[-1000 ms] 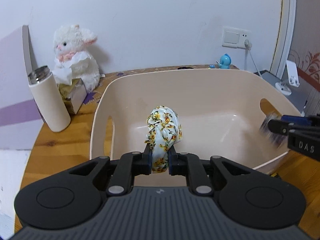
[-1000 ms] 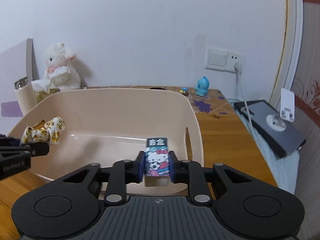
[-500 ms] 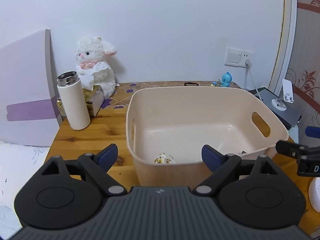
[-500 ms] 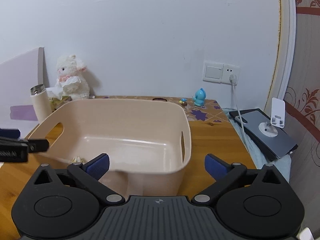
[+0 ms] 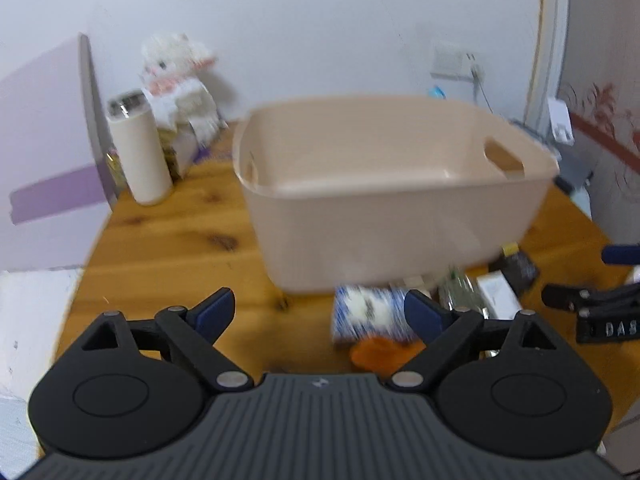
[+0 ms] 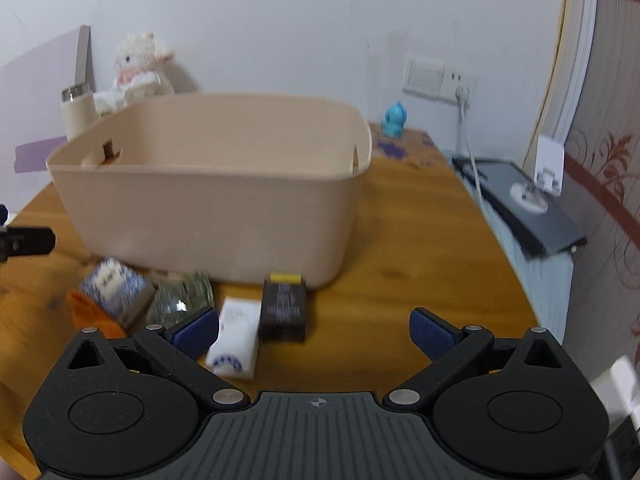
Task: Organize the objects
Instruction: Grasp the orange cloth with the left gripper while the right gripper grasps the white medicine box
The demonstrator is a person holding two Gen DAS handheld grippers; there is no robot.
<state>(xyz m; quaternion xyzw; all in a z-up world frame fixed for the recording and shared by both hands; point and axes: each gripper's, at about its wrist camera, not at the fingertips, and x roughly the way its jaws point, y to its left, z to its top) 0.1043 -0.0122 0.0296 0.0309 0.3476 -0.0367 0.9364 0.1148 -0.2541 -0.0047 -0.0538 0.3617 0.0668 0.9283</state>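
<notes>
A beige plastic bin (image 5: pixel 392 204) (image 6: pixel 216 192) stands on the wooden table (image 5: pixel 168 240). In front of it lie loose items: a blue-and-white box (image 5: pixel 368 312) (image 6: pixel 114 286) on something orange (image 5: pixel 376 354), a shiny clear packet (image 6: pixel 180 300), a white tube (image 6: pixel 236 336) and a dark box (image 6: pixel 284 310). My left gripper (image 5: pixel 320 312) is open and empty, low over the table before the bin. My right gripper (image 6: pixel 314 330) is open and empty, just right of the white tube and dark box. The bin's inside is hidden.
A white thermos (image 5: pixel 140 148), a plush lamb (image 5: pixel 176 76) and a purple board (image 5: pixel 44 136) stand at the back left. A blue figurine (image 6: pixel 394 120) is at the back right. A dark device (image 6: pixel 524 208) with a white stand lies beyond the table's right edge.
Both grippers let go of their items into the bin, opened wide, and pulled back and down. The loose items in front of the bin have come into view.
</notes>
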